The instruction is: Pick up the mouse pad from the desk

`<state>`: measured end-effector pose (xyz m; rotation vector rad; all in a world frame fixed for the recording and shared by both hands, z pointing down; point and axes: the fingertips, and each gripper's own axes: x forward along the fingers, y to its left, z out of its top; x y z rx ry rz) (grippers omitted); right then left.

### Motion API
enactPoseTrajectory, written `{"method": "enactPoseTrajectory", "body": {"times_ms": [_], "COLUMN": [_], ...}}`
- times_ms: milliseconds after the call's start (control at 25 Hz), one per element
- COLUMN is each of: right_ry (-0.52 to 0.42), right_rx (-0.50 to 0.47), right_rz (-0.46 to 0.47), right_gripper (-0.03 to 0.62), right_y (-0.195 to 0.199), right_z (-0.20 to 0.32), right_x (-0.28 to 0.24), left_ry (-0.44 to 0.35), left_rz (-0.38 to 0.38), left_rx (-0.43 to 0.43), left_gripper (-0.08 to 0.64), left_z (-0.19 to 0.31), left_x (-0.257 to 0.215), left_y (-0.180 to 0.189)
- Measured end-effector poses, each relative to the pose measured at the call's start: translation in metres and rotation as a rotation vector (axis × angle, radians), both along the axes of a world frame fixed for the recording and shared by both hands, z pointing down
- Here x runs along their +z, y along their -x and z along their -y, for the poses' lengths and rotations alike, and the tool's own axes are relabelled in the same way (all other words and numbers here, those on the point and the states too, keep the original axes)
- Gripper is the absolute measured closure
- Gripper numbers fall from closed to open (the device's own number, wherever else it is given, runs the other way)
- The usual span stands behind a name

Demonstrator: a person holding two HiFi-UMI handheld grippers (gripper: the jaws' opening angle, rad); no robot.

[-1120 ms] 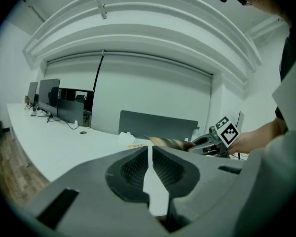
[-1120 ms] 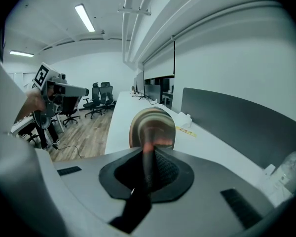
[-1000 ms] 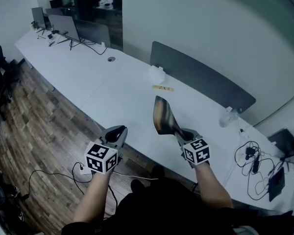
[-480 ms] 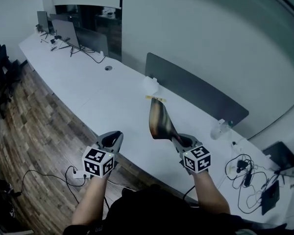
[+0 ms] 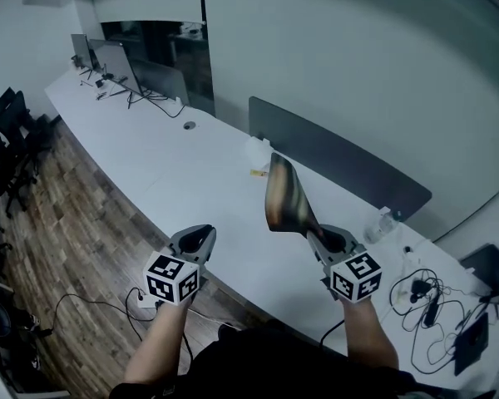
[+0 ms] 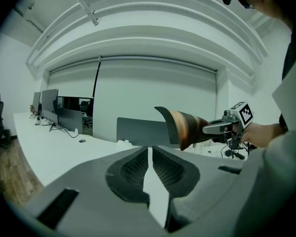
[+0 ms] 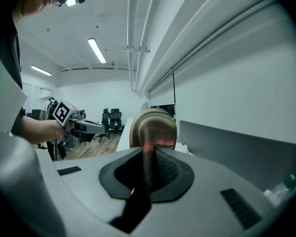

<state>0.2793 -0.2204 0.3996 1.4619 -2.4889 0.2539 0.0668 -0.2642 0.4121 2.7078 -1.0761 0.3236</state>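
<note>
The right gripper [image 5: 316, 234] is clamped on the lower edge of a thin, flexible mouse pad with a brown-and-orange printed face and a dark back [image 5: 284, 196]; in the right gripper view the pad's edge sits pinched between the two dark ribbed pads, with the jaws nearly together around it. The mouse pad stands up from the jaws and curls over at its top, held in the air above the long white curved surface [image 5: 175, 160] and touching nothing else. In the head view it rises in front of the grey upright divider panel [image 5: 341, 158] that runs along the far side of the surface. The left gripper [image 5: 195, 241] hangs to the left of the pad and well apart from it, at the near edge of the surface and over the wood-plank floor [image 5: 83, 231]; its jaws are closed to a thin slit with nothing between them. Each gripper carries its cube of black-and-white square markers on top. A tangle of black cables [image 5: 426, 296] lies on the surface at the right, and dark monitors [image 5: 116, 56] stand at its far end.
</note>
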Motion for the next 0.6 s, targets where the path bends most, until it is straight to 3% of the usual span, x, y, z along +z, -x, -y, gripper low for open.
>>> {"method": "enactPoseTrajectory", "body": {"times_ms": [160, 600], "right_ry": [-0.040, -0.179], "right_rx": [-0.011, -0.039], "right_rz": [0.086, 0.116], "right_gripper": [0.555, 0.557], "right_y": [-0.005, 0.005], "right_z": [0.001, -0.004], "right_x": [-0.024, -0.071], "left_ry": [-0.051, -0.128], "left_rz": [0.001, -0.012], "left_rx": [-0.004, -0.051], "left_gripper": [0.525, 0.526], "left_z": [0.003, 0.014], "left_x": [-0.023, -0.056], "left_y": [-0.006, 0.011]}}
